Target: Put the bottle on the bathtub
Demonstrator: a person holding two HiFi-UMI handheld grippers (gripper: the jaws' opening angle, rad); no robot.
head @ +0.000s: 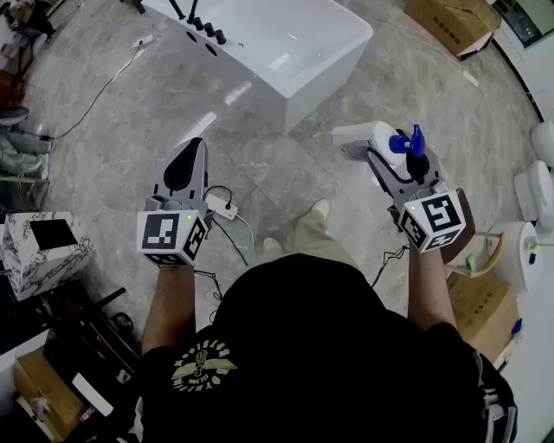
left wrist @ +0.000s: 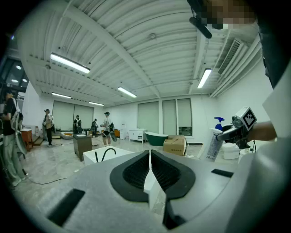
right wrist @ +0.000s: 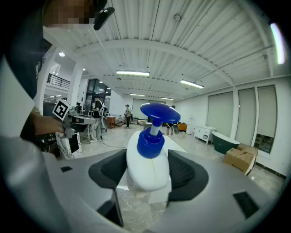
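A white pump bottle [head: 374, 138] with a blue pump head hangs above the floor, lying on its side, with my right gripper [head: 394, 163] shut on it. In the right gripper view the bottle [right wrist: 146, 166] fills the gap between the two dark pads, pump end pointing away from me. The white bathtub [head: 294, 48] stands on the floor ahead, slightly left of the bottle, with black taps on its far-left rim. My left gripper [head: 187, 169] is held out at the left, jaws shut together with nothing between them [left wrist: 149, 169].
A power strip [head: 222, 206] and cables lie on the grey tiled floor between the grippers. A marble-patterned box [head: 43, 248] stands at the left, cardboard boxes [head: 454, 22] at the far right, white toilets [head: 530, 229] at the right edge. Several people [left wrist: 106, 127] stand far off.
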